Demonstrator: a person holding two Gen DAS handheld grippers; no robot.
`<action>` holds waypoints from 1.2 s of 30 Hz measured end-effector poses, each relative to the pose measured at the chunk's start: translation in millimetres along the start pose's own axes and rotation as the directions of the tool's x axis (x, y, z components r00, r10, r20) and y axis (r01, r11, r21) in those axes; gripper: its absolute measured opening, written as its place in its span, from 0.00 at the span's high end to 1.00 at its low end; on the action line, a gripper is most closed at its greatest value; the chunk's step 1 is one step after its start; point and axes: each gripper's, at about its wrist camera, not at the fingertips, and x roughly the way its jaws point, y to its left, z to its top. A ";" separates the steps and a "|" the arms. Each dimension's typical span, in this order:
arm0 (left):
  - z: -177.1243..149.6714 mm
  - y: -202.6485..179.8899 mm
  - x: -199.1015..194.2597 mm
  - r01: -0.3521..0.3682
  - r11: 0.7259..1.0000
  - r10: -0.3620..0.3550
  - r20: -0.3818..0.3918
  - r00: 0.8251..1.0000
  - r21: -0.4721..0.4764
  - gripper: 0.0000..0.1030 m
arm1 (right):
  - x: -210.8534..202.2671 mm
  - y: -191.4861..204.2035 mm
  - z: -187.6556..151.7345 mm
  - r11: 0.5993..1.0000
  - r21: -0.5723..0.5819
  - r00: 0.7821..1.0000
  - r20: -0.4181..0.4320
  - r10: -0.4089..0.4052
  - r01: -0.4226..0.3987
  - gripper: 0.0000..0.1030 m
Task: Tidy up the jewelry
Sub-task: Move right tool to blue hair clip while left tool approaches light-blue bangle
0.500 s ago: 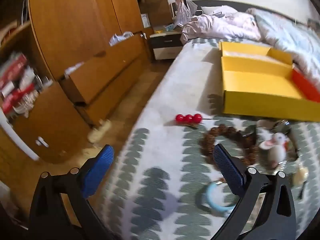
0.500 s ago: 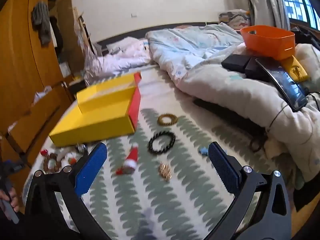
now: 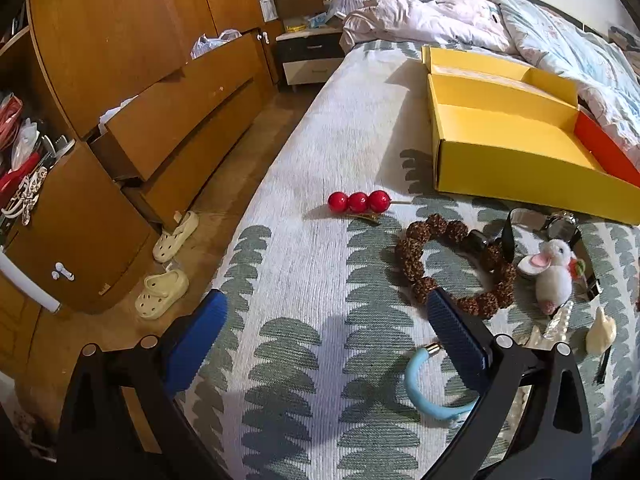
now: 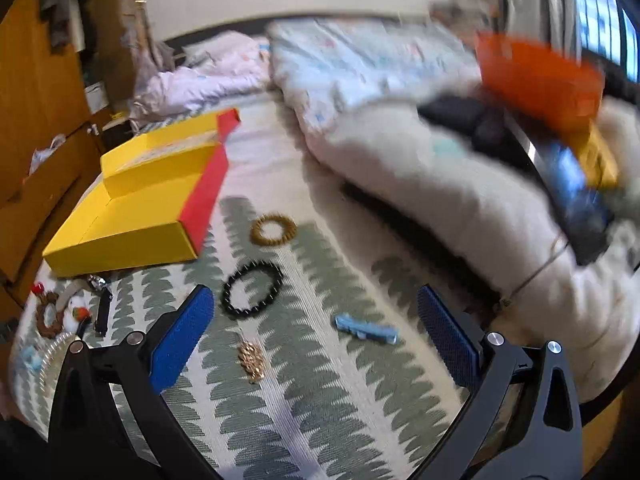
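The left gripper (image 3: 326, 320) holds its fingers wide and empty above the bed (image 3: 304, 272); a brown bead bracelet (image 3: 452, 268) lies just beyond the right finger, a yellow box (image 3: 516, 140) farther. The right gripper (image 4: 314, 316) is wide and empty too, with a black bead bracelet (image 4: 253, 289) just ahead of its left finger.

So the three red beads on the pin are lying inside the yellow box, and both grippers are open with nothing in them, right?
Not quite. The red beads lie on the bedspread outside the yellow box, as the left wrist view shows. Both grippers are indeed open and hold nothing.
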 end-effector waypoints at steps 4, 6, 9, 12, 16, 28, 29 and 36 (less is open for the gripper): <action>3.1 7.2 24.2 0.015 1.000 -0.014 -0.079 0.997 0.017 0.04 | 36.7 -17.6 -3.6 0.998 0.050 0.988 -0.153 -0.030 0.038 0.03; 1.8 10.7 34.2 0.070 0.998 -0.070 -0.121 0.990 -0.007 0.04 | 42.6 -15.5 -3.1 0.998 0.016 0.987 -0.150 -0.059 0.062 0.04; 0.9 15.5 47.9 0.184 0.981 -0.195 -0.209 0.958 -0.068 0.04 | 50.9 -5.4 -4.0 0.996 -0.044 0.984 -0.157 -0.085 0.079 0.10; -0.4 15.8 49.5 0.201 0.977 -0.212 -0.225 0.951 -0.072 0.04 | 55.5 1.7 -4.0 0.994 -0.081 0.983 -0.167 -0.080 0.067 0.16; -2.8 4.7 48.8 0.132 0.991 -0.123 -0.239 0.963 0.021 0.04 | 59.1 -0.9 -3.9 0.993 -0.098 0.980 -0.183 -0.077 0.059 0.23; -16.8 -8.6 32.0 0.115 0.991 -0.094 -0.273 0.957 0.063 0.04 | 71.8 -7.9 -4.9 0.989 -0.131 0.963 -0.253 -0.096 0.064 0.26; -17.7 -10.0 30.6 0.120 0.991 -0.100 -0.280 0.955 0.055 0.04 | 73.8 -9.2 -4.3 0.990 -0.125 0.961 -0.260 -0.092 0.061 0.26; -17.4 -11.2 30.5 0.102 0.994 -0.082 -0.305 0.949 0.049 0.04 | 91.9 -21.1 -1.1 0.987 -0.134 0.939 -0.319 -0.130 0.092 0.26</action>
